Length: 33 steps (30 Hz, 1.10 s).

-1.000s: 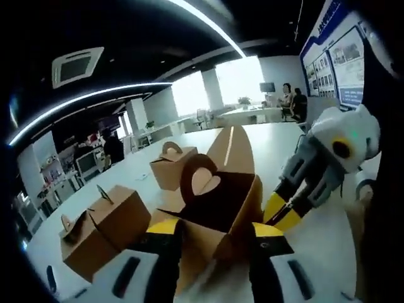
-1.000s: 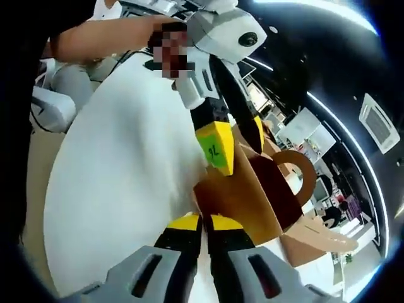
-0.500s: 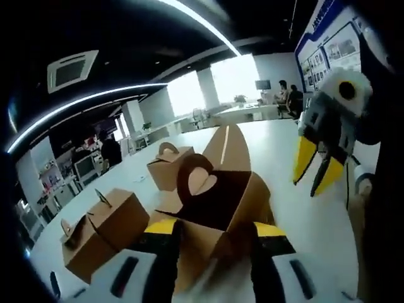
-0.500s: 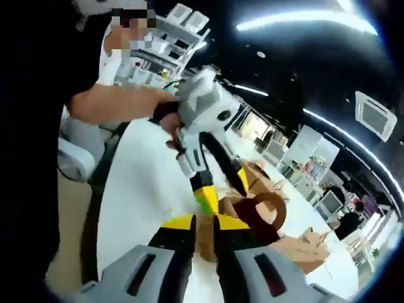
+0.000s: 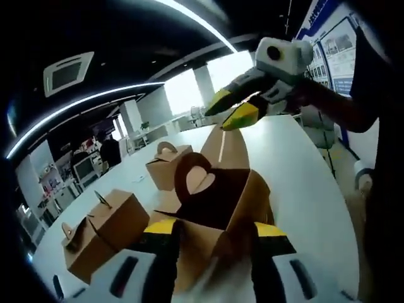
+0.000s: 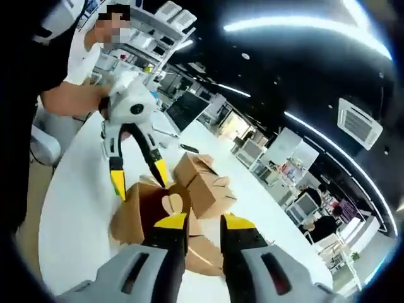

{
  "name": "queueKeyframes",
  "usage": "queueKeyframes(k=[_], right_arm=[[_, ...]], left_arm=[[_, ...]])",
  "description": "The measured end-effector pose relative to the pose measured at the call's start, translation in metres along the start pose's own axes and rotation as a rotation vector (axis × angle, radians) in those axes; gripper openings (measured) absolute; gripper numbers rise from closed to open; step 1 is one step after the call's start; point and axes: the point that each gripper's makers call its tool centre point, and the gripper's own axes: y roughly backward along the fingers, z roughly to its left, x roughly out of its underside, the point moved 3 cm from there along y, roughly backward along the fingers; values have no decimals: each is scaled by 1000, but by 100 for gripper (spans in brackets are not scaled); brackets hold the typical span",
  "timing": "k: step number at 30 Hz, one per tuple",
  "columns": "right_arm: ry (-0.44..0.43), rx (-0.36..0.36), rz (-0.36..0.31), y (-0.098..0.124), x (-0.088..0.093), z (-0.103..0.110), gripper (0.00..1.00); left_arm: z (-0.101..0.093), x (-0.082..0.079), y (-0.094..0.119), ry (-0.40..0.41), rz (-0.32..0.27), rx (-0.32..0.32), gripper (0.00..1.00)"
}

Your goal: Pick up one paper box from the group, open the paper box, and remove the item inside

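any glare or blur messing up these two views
Left gripper view: the windows behind blow out white, and the ceiling light strip glares; the open paper box stays sharp. Right gripper view: fisheye bends the white table edge, ceiling lights streak, and the left claw is crisp.

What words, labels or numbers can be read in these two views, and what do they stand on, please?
No text can be read.
Blue wall boards, left gripper view: rows of print and pictures, too small and blurred.
Brown paper boxes: no print visible.
Left gripper, right gripper: no legible label visible.
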Motion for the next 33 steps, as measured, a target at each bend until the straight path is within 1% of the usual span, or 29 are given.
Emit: queueKeyframes(k=[1,3,4,5,6,7,9,11,12,14,15,16,19,21,22,23,27,30,33], right_arm=[[-14,-32,8,-3,0,0,25],[-61,-102,43,-9,4,1,26],[-68,-127,67,-11,6,2,26],[-46,-171,109,-14,11,4,26],[-21,-184,125,-16,12,4,29],[8,-199,133,-19,12,3,32],[29,-237,143,-25,11,4,40],[71,-276,139,-31,8,5,43],[75,-291,142,-33,7,5,42],[108,-329,146,-39,5,6,40],[129,-366,158,-43,6,8,37],[131,-381,170,-44,7,8,36],[199,-479,253,-50,20,16,35],[225,-513,290,-52,26,21,35],[248,-519,306,-54,30,21,34],[244,-510,291,-58,28,22,33],[252,-510,295,-64,29,18,31],[230,-509,298,-63,30,15,29],[194,-525,296,-61,33,18,22]], left_arm=[[0,0,0,-1,0,-1,46],[-1,0,0,-5,2,-3,46],[-1,0,0,-7,3,-4,46],[-1,0,-1,-9,4,-5,46],[-1,0,-1,-9,4,-5,46],[-1,0,0,-8,4,-6,47],[-2,0,0,-12,8,-6,47],[-3,0,0,-22,13,-3,48],[-3,0,0,-24,15,-3,48],[-3,0,0,-25,16,-2,48],[-3,0,0,-26,16,-2,48],[-3,0,0,-25,15,-1,48],[-3,0,0,-25,13,0,48],[-3,0,0,-26,14,1,48],[-3,0,-1,-27,15,2,48],[-3,0,-1,-27,15,4,48],[-3,1,0,-36,18,8,49],[-3,1,-1,-55,24,9,49],[-2,2,-2,-71,30,11,49]])
